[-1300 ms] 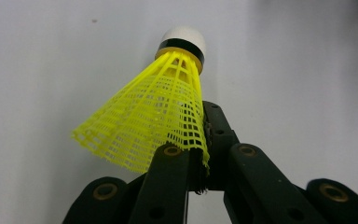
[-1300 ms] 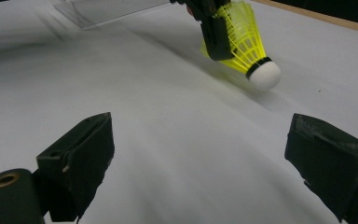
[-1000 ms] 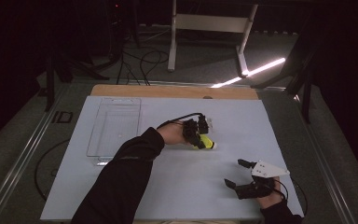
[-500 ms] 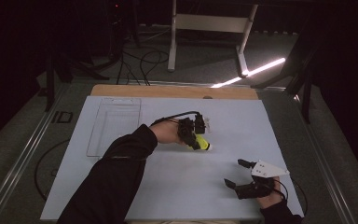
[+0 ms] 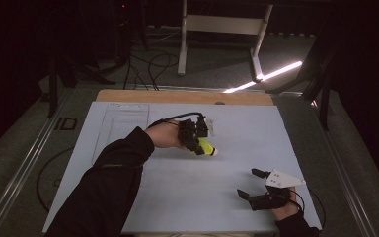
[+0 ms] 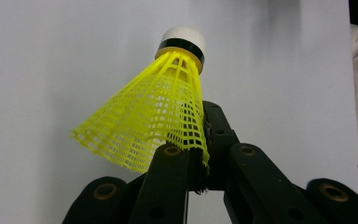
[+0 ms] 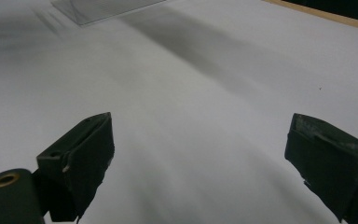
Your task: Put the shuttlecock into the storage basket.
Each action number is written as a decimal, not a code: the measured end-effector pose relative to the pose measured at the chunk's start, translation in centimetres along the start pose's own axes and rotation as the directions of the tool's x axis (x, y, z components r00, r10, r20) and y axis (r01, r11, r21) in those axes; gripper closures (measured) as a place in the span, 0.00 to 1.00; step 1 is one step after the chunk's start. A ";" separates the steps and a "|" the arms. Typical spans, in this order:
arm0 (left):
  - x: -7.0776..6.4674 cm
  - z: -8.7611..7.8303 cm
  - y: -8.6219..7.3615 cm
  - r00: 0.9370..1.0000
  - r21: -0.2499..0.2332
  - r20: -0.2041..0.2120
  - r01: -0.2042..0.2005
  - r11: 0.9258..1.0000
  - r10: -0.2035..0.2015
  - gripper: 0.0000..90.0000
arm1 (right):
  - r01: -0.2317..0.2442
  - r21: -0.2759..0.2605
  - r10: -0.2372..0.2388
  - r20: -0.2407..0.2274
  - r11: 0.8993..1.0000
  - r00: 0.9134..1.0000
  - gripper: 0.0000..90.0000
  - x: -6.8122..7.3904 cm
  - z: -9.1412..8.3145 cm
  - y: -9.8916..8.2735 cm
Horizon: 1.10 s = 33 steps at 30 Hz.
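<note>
From the high view, the left gripper (image 5: 196,139) sits near the middle of the white table (image 5: 177,187), its jaws closed on a yellow shuttlecock (image 5: 205,147) whose white cork end points toward the person's right and lies at or just above the surface. The person's dark sleeve (image 5: 113,177) reaches in from the bottom left. The right gripper (image 5: 255,185) rests low at the near right corner of the table, well apart from the left one, jaws spread wide with nothing between them. A clear flat tray (image 5: 120,126) lies at the far left of the table.

In the left gripper view, the two black jaws pinch the rim of the shuttlecock's (image 6: 154,116) yellow mesh skirt; the white cork tip with its dark band points up and away from the camera.

In the right gripper view, the jaws stand far apart over bare table (image 7: 200,116), and an edge of the clear tray (image 7: 102,9) shows at the top.
</note>
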<state>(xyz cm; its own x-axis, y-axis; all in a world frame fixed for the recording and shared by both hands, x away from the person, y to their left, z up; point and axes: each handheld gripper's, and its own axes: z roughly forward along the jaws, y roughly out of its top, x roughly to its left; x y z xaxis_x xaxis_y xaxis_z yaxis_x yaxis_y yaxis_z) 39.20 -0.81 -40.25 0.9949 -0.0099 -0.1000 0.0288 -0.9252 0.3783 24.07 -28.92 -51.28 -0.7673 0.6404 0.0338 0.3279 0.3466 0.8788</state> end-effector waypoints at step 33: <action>-0.5 -6.4 -6.0 0.997 0.036 -0.064 0.055 0.998 -0.052 0.99 | 0.000 0.000 0.000 0.006 1.000 1.000 0.09 0.0 -0.1 0.0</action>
<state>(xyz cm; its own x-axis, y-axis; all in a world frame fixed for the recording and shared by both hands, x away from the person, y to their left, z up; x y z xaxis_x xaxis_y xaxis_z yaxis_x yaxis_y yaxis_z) 39.15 7.21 -36.57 0.9962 0.0626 -0.0610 0.0797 -0.9374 0.3391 24.01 -28.93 -51.24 -0.7640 0.6445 0.0309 0.3279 0.3465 0.8789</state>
